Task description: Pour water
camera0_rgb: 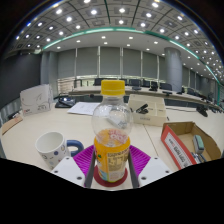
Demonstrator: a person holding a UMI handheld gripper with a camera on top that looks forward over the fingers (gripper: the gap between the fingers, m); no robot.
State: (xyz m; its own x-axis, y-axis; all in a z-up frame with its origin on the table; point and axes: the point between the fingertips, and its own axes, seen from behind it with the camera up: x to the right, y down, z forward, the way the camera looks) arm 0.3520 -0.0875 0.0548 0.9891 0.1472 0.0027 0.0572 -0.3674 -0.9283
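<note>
We see gripper (111,172) clamped on clear plastic bottle with yellow cap and orange label (112,138) — upright. White ceramic mug (52,149) just left of bottle, on pale table (30,125).

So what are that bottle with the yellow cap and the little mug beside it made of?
The clear bottle with a yellow cap and orange label looks like thin glossy plastic: you can see through its upper body, and it catches highlights. The small white mug with blue markings looks like glazed ceramic, judging by its opaque, smooth, thick wall, though enamel is possible. The bottle stands between the hand-held gripper fingers.
</note>
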